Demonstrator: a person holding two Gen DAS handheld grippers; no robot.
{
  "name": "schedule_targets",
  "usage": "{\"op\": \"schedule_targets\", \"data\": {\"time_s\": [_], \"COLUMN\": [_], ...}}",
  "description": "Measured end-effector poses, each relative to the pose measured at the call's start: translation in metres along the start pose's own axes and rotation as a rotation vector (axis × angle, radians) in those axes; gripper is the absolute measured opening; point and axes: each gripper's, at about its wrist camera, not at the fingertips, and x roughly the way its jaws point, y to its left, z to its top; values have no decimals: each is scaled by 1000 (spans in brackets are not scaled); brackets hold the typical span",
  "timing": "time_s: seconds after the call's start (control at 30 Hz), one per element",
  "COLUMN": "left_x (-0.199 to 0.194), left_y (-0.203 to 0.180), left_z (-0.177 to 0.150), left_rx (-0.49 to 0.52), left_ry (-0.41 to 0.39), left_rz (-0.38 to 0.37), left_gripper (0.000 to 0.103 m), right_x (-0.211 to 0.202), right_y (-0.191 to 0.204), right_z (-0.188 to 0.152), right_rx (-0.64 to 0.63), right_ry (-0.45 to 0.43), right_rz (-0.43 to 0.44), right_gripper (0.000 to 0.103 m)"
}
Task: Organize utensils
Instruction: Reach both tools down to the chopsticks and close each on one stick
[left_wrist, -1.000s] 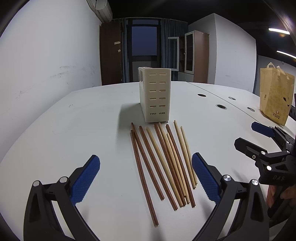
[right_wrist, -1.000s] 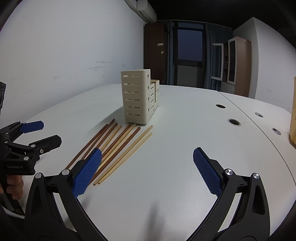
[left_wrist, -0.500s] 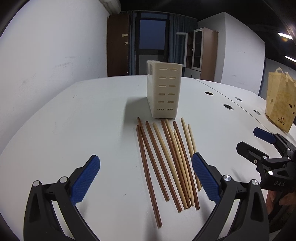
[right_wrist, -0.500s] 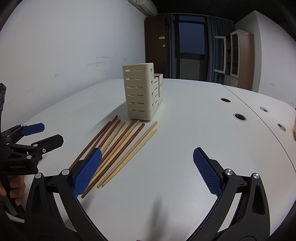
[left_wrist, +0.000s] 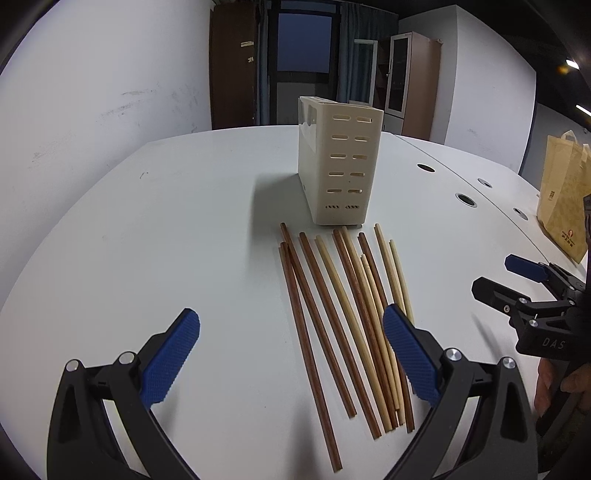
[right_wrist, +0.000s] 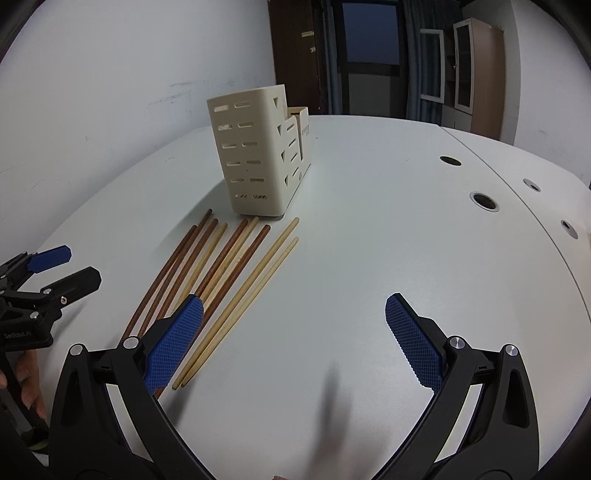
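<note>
Several dark-brown and pale chopsticks (left_wrist: 347, 317) lie side by side on the white table (left_wrist: 184, 240), in front of a cream slotted utensil holder (left_wrist: 338, 173). My left gripper (left_wrist: 291, 354) is open and empty, hovering above the near ends of the chopsticks. My right gripper (right_wrist: 295, 339) is open and empty, to the right of the chopsticks (right_wrist: 229, 273), with the holder (right_wrist: 258, 155) beyond. Each gripper shows in the other's view: the right one (left_wrist: 517, 284) and the left one (right_wrist: 51, 269).
A tan paper bag (left_wrist: 565, 195) stands at the table's right edge. Round cable holes (right_wrist: 484, 201) run along the right side of the table. A white wall (left_wrist: 92, 92) stands to the left, with cabinets and a dark window behind.
Both grippers have moved forward and tilted down toward the table. The holder and chopsticks now look closer. Both stay open.
</note>
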Motion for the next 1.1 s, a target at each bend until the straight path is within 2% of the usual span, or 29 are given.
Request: {"op": "schedule_targets", "data": {"time_s": [0.1,0.23,0.43,0.73,0.87,0.97,1.1], "left_x": [5,14,45,76,96,108,125], "left_y": [4,8,14,30,39,42,44], "left_z": [8,18,32,54,65,72,77], "left_rx": [-3,3,14,-15,-45,-49,-45], "left_ry": [14,30,124,206,267,300,351], "left_rz": [-11,-2,-15,-37,-59,-61,-65], "left_gripper": [98,98,98,96,90,89,76], "right_x": [7,23,42,66,79,88,100], "right_y": [0,-6,-14,-11,-11,-12,-14], "right_z": [7,18,32,54,60,64,66], "right_rx": [5,56,85,65,69,77,90], "right_ry": [29,121,195,265,301,326,358], "right_rz": [11,74,58,35,17,20,14], "right_gripper": [95,94,94,93,87,87,82]}}
